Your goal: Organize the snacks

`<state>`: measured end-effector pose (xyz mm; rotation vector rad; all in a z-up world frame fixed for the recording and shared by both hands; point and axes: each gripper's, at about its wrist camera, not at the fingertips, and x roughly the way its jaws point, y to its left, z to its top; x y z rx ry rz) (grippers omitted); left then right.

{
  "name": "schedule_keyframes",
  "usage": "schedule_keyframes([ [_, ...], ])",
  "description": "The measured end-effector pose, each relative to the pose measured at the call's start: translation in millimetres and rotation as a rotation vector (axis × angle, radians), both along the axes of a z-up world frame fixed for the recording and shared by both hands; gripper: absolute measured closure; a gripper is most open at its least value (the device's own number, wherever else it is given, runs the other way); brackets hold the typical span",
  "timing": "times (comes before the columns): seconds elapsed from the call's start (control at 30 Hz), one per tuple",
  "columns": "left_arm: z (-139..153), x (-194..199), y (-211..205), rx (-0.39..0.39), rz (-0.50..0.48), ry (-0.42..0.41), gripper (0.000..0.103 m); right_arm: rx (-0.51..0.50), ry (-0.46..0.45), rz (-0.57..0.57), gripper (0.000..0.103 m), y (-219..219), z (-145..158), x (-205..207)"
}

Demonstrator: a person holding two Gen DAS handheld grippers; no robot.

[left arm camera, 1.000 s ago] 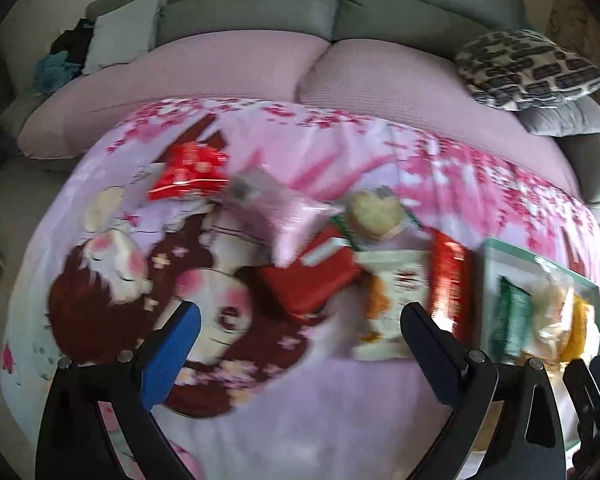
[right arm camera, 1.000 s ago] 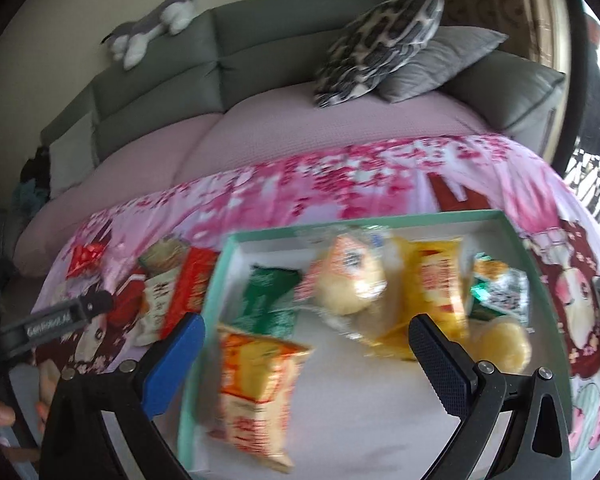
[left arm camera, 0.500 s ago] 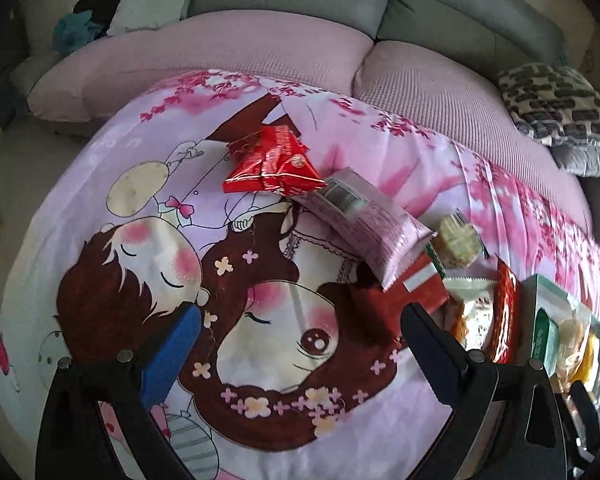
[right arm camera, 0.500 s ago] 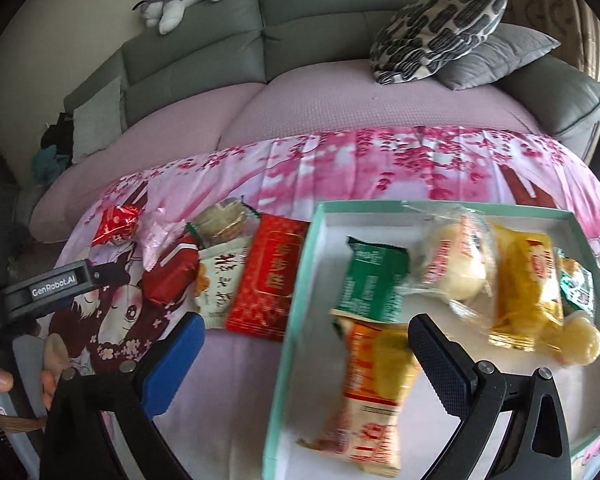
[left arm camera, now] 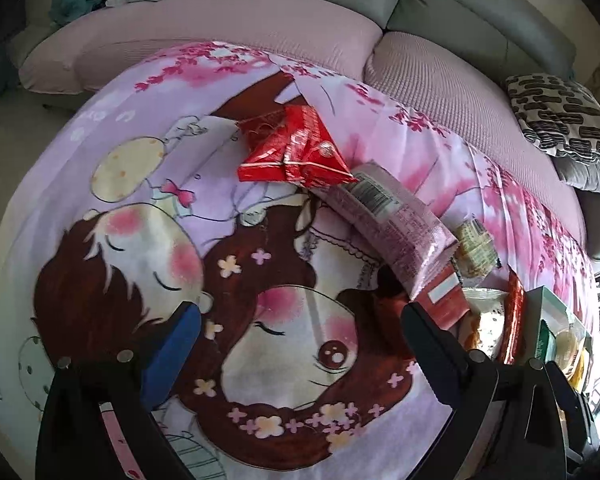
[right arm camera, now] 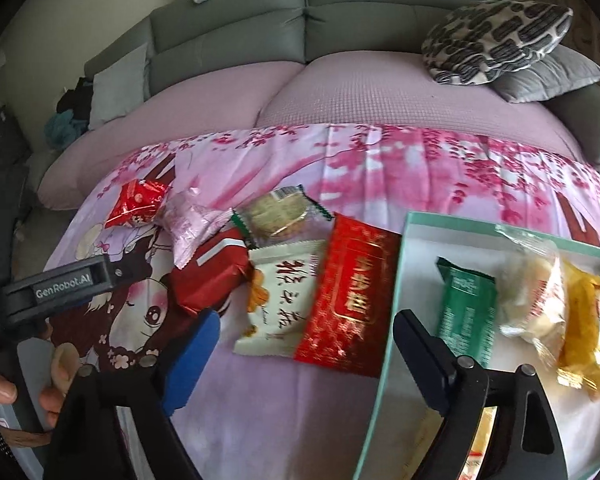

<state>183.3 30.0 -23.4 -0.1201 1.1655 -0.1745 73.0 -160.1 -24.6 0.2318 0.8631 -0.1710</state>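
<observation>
Loose snacks lie on a cartoon-print cloth: a shiny red packet (left arm camera: 296,152), a pink packet (left arm camera: 392,220), a cookie pack (right arm camera: 276,212), a dark red box (right arm camera: 212,272), a white packet (right arm camera: 280,300) and a red-and-gold packet (right arm camera: 352,292). A teal-rimmed tray (right arm camera: 396,280) at the right holds a green packet (right arm camera: 466,312), wrapped buns (right arm camera: 532,292) and a yellow packet (right arm camera: 584,320). My left gripper (left arm camera: 300,340) is open over bare cloth, short of the red packet. The jaws of my right gripper (right arm camera: 308,360) are closing with nothing between them, just short of the white and red-and-gold packets.
A grey sofa with pink seat cushions (right arm camera: 340,92) runs behind the cloth, with a patterned pillow (right arm camera: 496,36) on its right end. The left tool's labelled arm (right arm camera: 60,284) and a person's hand (right arm camera: 0,392) sit at the left edge of the right wrist view.
Both grippers moved left. The right one went from above the tray to the loose packets beside it, and its jaws narrowed. The left one now faces the cartoon print below the red packet.
</observation>
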Motion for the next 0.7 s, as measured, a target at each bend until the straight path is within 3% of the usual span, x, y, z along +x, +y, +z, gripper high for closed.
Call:
schedule_keyframes([
  [0.23,1.1,-0.2,-24.7,-0.012,-0.082,-0.019,0.003,-0.001,0.017,-0.008,0.023,-4.9,-4.5,10.2],
  [0.47,-4.4,4.0,-52.0,-0.050,-0.157,-0.005,0.004,0.011,0.003,-0.053,0.024,-24.1,0.5,12.1],
  [0.7,-18.8,14.0,-74.2,-0.045,-0.118,0.029,0.004,0.047,-0.001,-0.084,0.024,-41.2,-1.1,9.5],
])
